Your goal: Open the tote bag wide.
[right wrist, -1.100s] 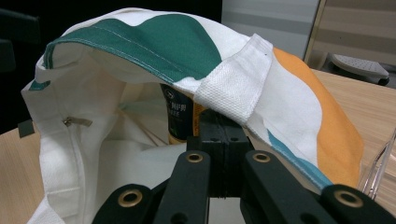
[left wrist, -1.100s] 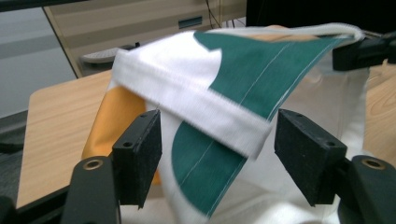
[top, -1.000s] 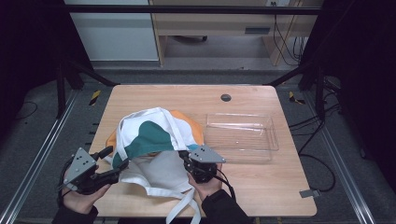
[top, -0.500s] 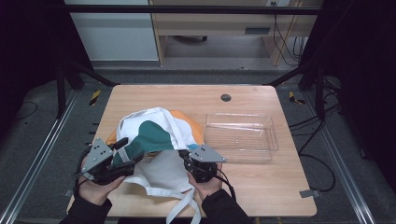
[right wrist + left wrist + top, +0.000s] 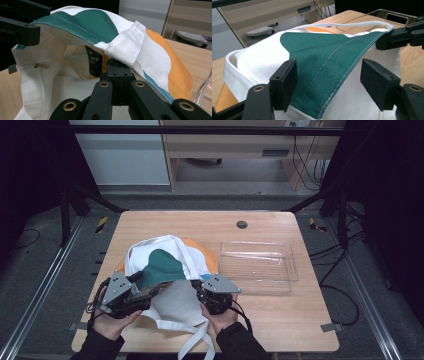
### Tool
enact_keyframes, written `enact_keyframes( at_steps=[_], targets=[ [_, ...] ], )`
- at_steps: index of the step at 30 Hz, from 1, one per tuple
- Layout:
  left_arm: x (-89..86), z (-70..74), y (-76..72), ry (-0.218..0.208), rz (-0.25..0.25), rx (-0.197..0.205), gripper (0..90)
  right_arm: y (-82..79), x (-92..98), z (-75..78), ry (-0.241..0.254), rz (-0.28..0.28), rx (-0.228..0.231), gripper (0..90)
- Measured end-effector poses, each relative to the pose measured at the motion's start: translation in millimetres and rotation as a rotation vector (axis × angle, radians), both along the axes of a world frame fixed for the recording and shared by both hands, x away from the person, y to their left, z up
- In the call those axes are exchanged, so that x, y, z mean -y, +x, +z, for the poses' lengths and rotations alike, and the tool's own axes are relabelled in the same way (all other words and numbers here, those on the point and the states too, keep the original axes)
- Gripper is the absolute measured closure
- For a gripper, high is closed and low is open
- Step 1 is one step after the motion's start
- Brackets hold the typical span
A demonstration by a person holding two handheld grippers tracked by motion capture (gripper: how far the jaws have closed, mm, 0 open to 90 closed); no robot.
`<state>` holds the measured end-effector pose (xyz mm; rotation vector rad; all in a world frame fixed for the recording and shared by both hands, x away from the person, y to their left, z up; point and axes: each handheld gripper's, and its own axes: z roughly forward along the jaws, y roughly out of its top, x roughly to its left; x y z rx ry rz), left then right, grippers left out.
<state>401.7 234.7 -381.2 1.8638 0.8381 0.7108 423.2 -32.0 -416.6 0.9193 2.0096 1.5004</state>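
Cloth fills the near half of the pale wooden desk (image 5: 280,330): a white canvas tote bag with a green patch and an orange panel (image 5: 165,265) lies toward 7 o'clock of the desk's centre, its white straps trailing off the near edge; a clear plastic tray (image 5: 257,266) sits just beside it at 3 o'clock. The right tool (image 5: 204,289) is clenched on the bag's white webbing rim, lifting it so the mouth gapes, and in the right gripper view a dark bottle with a yellow label (image 5: 93,65) stands inside the opening; the left tool (image 5: 328,81) is released, its jaws spread wide on either side of the green edge of the rim without yet pinching it. Judging from this, the step in hand is opening the bag; the next move calls for the left tool to close on the green edge, then for both to draw the rim apart.
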Motion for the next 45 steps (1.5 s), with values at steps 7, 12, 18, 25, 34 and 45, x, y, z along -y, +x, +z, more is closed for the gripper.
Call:
enact_keyframes(
  at_steps=[7, 12, 18, 25, 34, 45],
  targets=[
    [1.4, -2.9, 0.8, 0.029, 0.021, 0.006, 29.3, 0.6, -1.0, 0.1, 0.000, 0.004, 0.000, 90.0],
    [1.9, -6.4, 2.8, 0.062, 0.038, 0.025, 30.2, -0.3, -1.0, 2.3, 0.004, 0.009, 0.008, 90.0],
    [3.5, -11.7, 2.7, 0.097, 0.072, 0.005, 34.1, -0.5, -0.8, 2.7, 0.007, 0.010, 0.009, 90.0],
    [3.3, -12.7, 2.5, 0.117, 0.099, -0.005, 45.2, -1.1, -0.7, 3.3, 0.006, 0.011, 0.010, 90.0],
    [2.1, -11.6, 0.7, 0.129, 0.107, -0.019, 66.4, -2.5, -3.4, 1.2, 0.004, 0.029, 0.006, 90.0],
    [-1.6, -8.2, 2.0, 0.074, 0.116, -0.034, 86.1, -6.7, -11.6, -9.7, -0.052, 0.069, -0.018, 90.0]
  ],
)
